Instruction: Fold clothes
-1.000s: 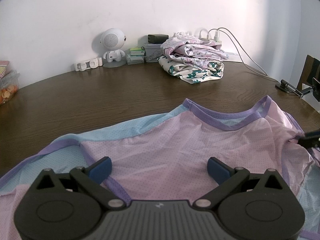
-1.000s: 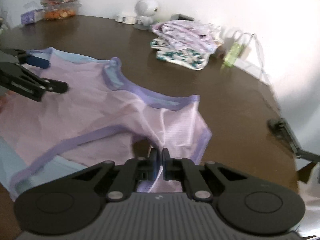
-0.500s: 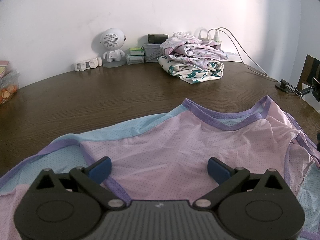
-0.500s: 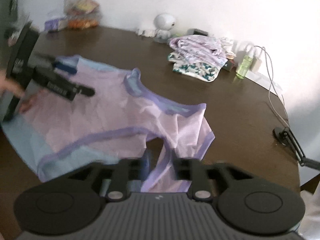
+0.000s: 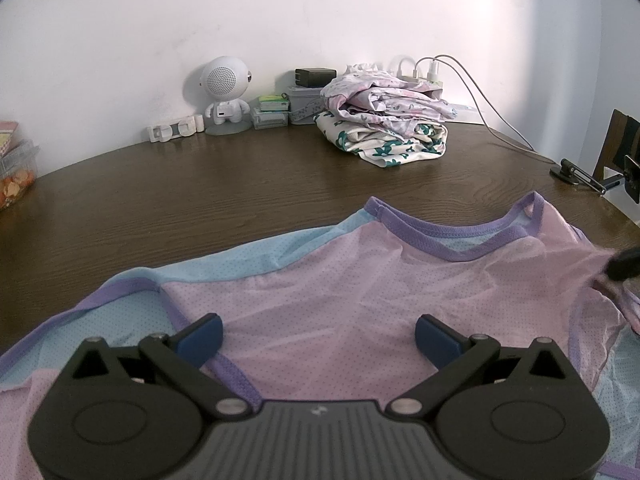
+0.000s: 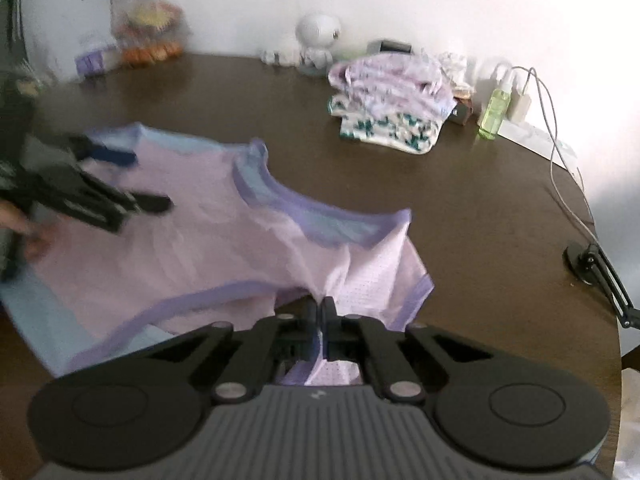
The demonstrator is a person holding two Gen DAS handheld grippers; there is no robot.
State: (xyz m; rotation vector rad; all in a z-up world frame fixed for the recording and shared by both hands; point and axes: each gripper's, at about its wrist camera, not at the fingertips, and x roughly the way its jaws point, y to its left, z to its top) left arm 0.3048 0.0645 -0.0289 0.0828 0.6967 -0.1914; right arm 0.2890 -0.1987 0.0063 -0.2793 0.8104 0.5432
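Dark woodgrain table [image 5: 200, 200], curved edge. Pink mesh top [image 5: 340, 300] spread flat on near side, dotted weave, purple binding, blue panels. Folded floral pile [image 5: 384, 120] near wall. Left gripper [image 5: 319, 332] angled down over top, jaws wide, gripping nothing. Right gripper [image 6: 319, 308] just snapped closed, pinching top's shoulder edge, fabric bunched.

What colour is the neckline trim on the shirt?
Purple neckline trim on the pink shirt; clearest in the left wrist view.
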